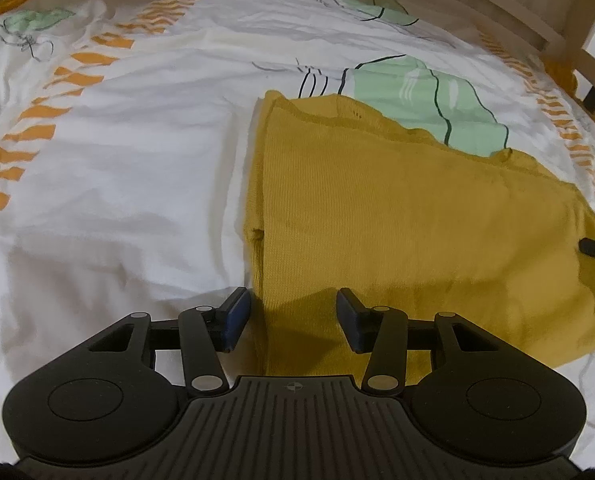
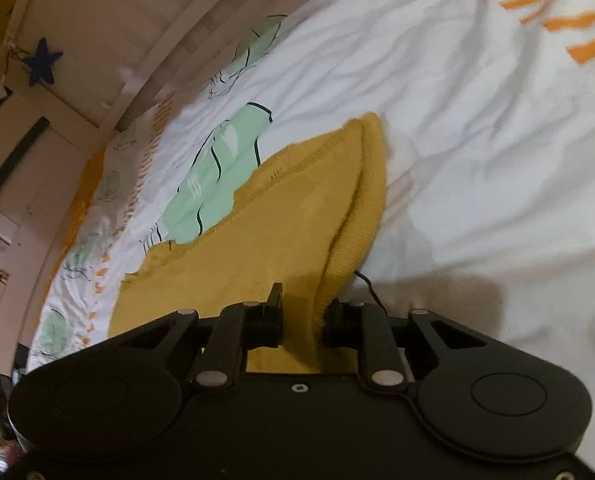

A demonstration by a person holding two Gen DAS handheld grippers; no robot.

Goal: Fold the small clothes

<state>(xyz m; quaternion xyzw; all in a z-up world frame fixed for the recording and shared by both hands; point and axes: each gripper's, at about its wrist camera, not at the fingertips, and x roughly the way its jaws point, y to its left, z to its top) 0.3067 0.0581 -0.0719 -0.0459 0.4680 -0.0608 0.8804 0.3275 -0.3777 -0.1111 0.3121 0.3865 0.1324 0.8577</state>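
Yellow knit (image 1: 397, 208) lies flat on bed sheet (image 1: 129, 184), left edge doubled. Left tongs (image 1: 293, 320) wide, empty, straddling near left edge. Right tongs (image 2: 303, 320) narrow, pinching a raised fold of knit. Bare sheet to left; wooden rail (image 1: 509, 12) beyond

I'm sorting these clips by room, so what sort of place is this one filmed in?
Most likely a bedroom, probably a child's. A yellow knitted garment lies on a bed's white printed duvet, a wooden bed frame edges it, and a blue star decoration hangs beside it.
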